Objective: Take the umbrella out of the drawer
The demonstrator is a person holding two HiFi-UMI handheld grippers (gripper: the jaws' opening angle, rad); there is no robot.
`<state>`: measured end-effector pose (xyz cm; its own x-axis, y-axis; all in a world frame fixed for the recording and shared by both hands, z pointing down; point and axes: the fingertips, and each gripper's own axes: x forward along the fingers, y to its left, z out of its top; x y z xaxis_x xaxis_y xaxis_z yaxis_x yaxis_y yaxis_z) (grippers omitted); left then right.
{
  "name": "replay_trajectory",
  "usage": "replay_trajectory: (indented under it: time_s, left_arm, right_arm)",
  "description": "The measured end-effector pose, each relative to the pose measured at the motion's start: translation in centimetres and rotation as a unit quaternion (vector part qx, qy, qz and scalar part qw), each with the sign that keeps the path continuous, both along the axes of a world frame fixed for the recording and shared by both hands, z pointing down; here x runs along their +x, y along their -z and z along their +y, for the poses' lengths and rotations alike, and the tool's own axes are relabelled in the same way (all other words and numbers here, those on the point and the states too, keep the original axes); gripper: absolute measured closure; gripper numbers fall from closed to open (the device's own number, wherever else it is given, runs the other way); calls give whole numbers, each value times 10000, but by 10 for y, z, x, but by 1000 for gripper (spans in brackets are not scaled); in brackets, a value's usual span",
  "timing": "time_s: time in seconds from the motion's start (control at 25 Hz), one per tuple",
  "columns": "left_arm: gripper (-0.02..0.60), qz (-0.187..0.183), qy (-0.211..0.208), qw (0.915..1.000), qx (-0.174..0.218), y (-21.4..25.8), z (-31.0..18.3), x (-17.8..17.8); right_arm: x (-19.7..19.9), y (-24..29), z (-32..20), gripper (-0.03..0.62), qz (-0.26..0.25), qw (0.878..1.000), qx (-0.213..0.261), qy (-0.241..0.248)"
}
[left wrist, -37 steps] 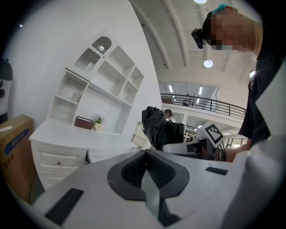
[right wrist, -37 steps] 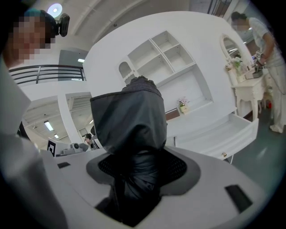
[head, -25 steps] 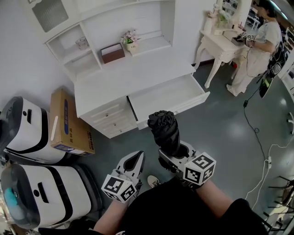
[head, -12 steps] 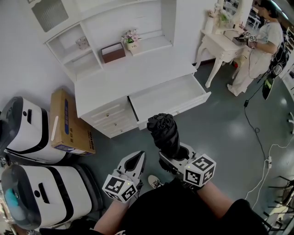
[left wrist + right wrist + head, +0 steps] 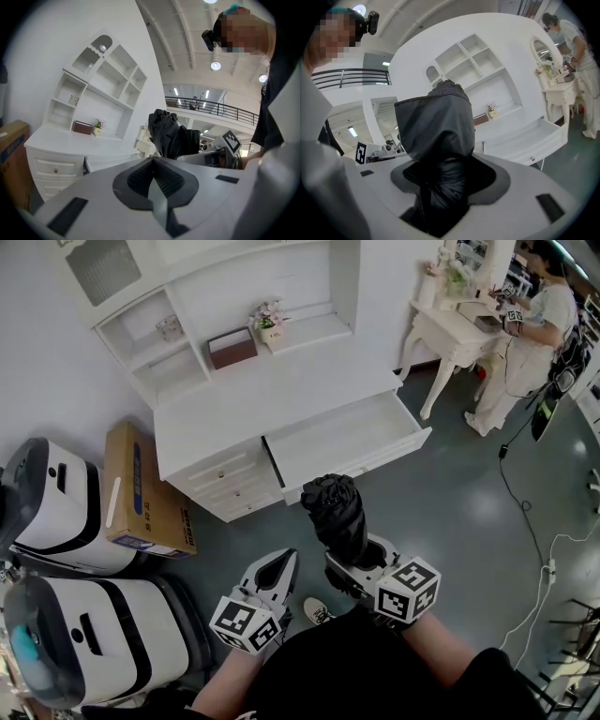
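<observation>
Folded black umbrella [image 5: 335, 510] stands upright in the right gripper [image 5: 364, 557], jaws clamped on its lower end, forearm tucked near the body. Open drawer [image 5: 345, 439] lies ahead, apart from it. The left gripper [image 5: 278, 563] sits just left, jaws pressed together, empty.

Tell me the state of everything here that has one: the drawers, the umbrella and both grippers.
wide drawer: pulled open, nothing showing inside.
small drawers: shut.
umbrella: folded, roughly upright, out of the wide drawer.
right gripper: shut on the umbrella.
left gripper: shut, holding nothing.
</observation>
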<state>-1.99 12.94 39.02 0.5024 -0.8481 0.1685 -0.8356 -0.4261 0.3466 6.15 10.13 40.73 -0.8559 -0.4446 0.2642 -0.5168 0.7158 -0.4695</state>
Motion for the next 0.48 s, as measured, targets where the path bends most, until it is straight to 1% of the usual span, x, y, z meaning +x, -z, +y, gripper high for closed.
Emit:
replay_trajectory:
  time_s: [0.48]
  left_arm:
    - [578,-49,-29,10000,43,1,11,2]
  right_arm:
    - [2,0,8,353,-37,10000,33,-31]
